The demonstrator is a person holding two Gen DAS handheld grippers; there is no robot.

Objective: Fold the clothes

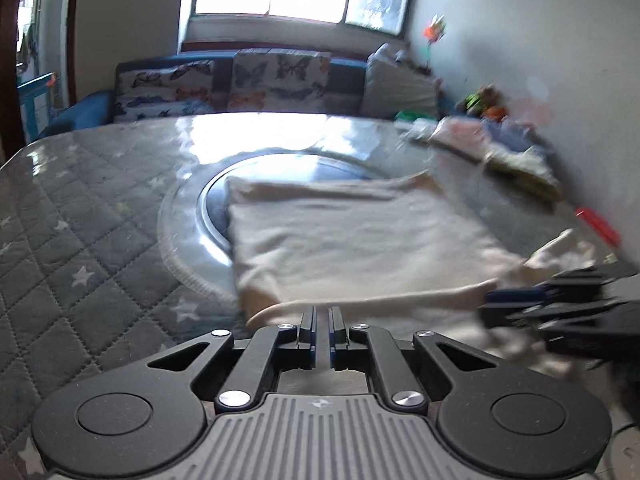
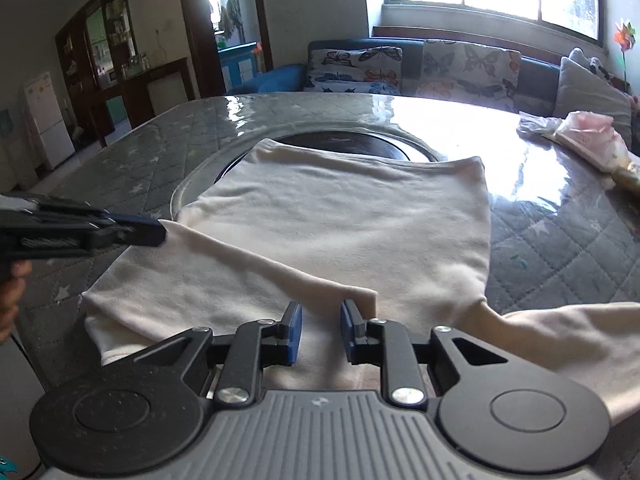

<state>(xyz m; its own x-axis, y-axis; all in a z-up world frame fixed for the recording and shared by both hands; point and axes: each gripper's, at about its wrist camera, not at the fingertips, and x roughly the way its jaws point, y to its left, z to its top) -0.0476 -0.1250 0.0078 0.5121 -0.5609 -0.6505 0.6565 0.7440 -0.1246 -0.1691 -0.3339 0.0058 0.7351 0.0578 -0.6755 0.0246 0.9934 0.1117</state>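
A cream garment (image 1: pixel 352 240) (image 2: pixel 340 220) lies flat on the quilted grey table (image 1: pixel 80 220), partly over a round glass turntable (image 2: pixel 360 138). Its near edge is folded over in a diagonal flap. My left gripper (image 1: pixel 322 314) is shut, and in the right wrist view its tip (image 2: pixel 160 232) pinches the left corner of that flap. My right gripper (image 2: pixel 320 320) stands open just above the garment's near part. The cloth lies under the pads without being pinched, and the flap's other corner is beside the right finger. A sleeve (image 2: pixel 560 332) trails off to the right.
Plastic bags and small items (image 2: pixel 588 140) sit at the table's right side, with a red object (image 1: pixel 598 226) near them. A sofa with butterfly cushions (image 2: pixel 440 64) runs behind the table under the window. A person's hand (image 2: pixel 12 280) shows at the left edge.
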